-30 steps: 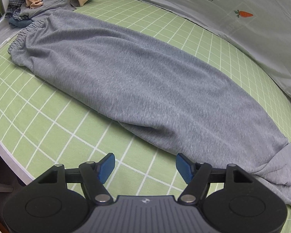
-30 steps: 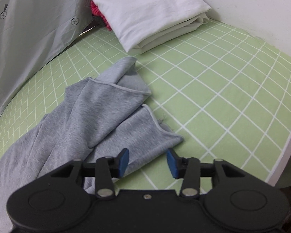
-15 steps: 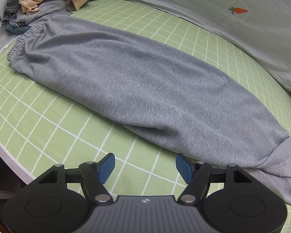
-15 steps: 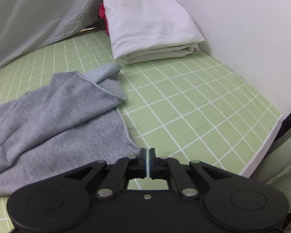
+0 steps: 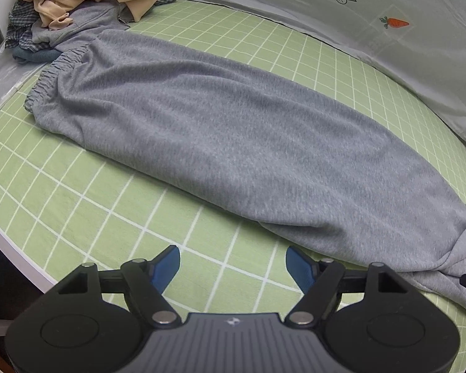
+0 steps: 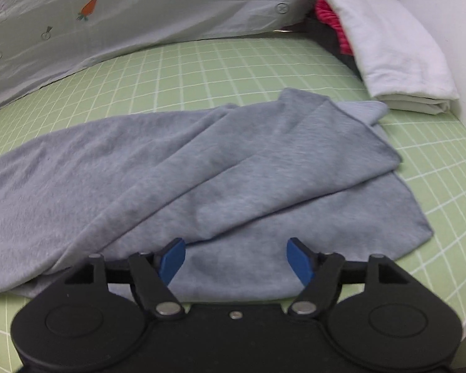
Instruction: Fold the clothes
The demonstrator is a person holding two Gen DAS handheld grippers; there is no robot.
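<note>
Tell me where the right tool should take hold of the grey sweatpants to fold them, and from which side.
Grip the grey sweatpants at the loose leg-end corner, lying flat on the green checked sheet. Come in from the near, open edge with the right tool, whose jaws are opening with no cloth pinched. That corner is probably the easiest edge to pinch; the layers above it are crumpled and overlapping.

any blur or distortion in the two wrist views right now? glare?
Left wrist view: sharp, with strong fisheye bowing of the green grid sheet and dark corners; grey sweatpants evenly lit, no glare. Right wrist view: softer, slight motion blur on the grey pant legs and the folded white cloth; same bowing, no glare.
</note>
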